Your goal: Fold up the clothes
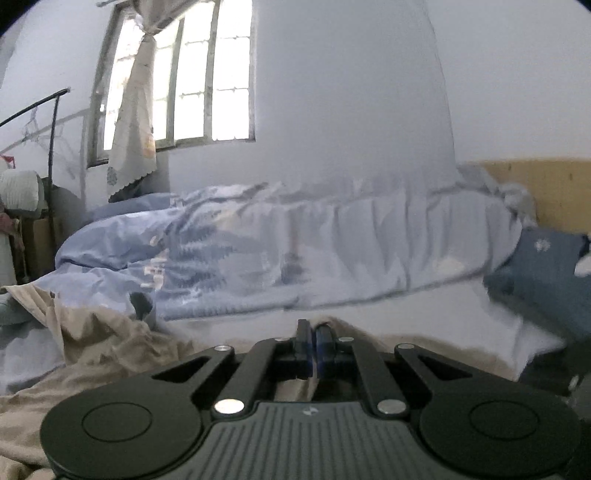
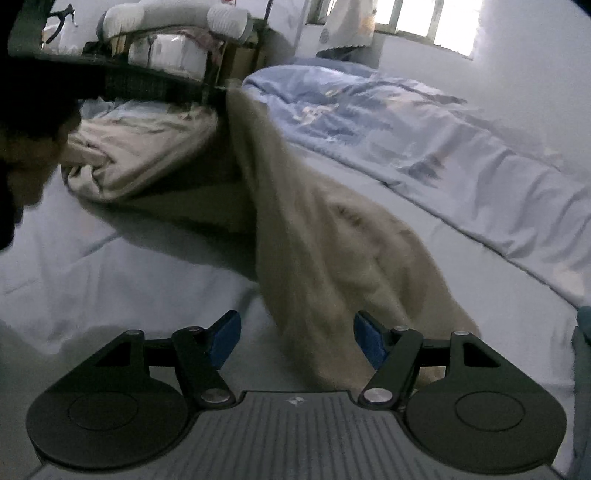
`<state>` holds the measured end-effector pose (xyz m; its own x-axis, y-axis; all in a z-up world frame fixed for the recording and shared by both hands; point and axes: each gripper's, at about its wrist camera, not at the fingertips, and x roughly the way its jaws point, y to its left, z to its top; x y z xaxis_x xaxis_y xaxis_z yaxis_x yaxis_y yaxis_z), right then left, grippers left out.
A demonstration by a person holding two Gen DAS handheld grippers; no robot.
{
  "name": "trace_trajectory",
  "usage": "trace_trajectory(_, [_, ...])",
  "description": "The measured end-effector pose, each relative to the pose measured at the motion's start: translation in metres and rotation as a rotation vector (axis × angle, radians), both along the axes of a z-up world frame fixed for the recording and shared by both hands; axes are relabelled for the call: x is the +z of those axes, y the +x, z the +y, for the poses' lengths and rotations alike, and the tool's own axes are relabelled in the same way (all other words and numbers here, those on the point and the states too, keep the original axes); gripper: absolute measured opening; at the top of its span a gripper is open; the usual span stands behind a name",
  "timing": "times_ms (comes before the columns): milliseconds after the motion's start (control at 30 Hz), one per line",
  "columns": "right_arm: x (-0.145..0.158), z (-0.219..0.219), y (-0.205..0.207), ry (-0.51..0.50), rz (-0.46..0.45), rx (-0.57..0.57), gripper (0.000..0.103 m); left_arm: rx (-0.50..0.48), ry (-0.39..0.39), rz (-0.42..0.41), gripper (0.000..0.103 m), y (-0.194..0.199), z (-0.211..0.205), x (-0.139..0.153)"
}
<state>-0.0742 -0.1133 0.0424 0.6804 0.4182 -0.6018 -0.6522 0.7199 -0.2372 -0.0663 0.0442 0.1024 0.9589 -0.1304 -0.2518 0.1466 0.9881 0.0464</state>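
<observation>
A beige garment (image 1: 110, 350) lies crumpled on the pale bed sheet (image 1: 424, 317). My left gripper (image 1: 314, 345) is shut, its blue pads pinching a fold of that beige fabric, which rises up to the fingertips. In the right wrist view the beige garment (image 2: 314, 240) hangs as a long drape from a lifted corner at the upper left down to the sheet, and another bunched part of it lies to the left. My right gripper (image 2: 297, 341) is open just above the sheet, with the garment's lower end between and ahead of its fingers, untouched by the pads.
A blue patterned duvet (image 1: 277, 251) is heaped along the far side of the bed (image 2: 424, 147). A dark blue pillow (image 1: 546, 273) lies at the right. A window (image 1: 207, 74) with a curtain, a clothes rack (image 1: 51, 122) and stacked bedding (image 2: 173, 33) stand beyond.
</observation>
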Motion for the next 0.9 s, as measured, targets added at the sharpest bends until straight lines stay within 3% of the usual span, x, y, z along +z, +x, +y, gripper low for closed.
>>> trace_trajectory(100, [-0.007,0.005,-0.003,-0.054,-0.026,-0.001,0.053,-0.004,-0.049,-0.03,0.002,-0.003,0.009,0.012])
trace_trajectory(167, [-0.008,0.004,-0.003,-0.062,-0.046,-0.025,0.033,-0.006,-0.077,-0.047,0.002,-0.006,0.016,0.019])
trace_trajectory(267, [-0.003,-0.001,0.001,-0.043,-0.116,-0.104,0.013,-0.01,-0.12,-0.073,0.002,-0.011,0.025,0.029])
trace_trajectory(367, [0.019,-0.012,-0.003,0.04,-0.236,-0.189,0.005,-0.011,-0.127,-0.106,0.002,-0.019,0.03,0.043])
trace_trajectory(567, [0.093,-0.05,-0.028,0.342,-0.433,-0.281,0.004,-0.053,-0.135,-0.185,0.002,-0.041,0.037,0.084])
trace_trajectory(900, [0.166,-0.067,-0.093,0.465,-0.715,-0.316,0.003,-0.175,-0.158,-0.32,0.002,-0.094,0.02,0.168])
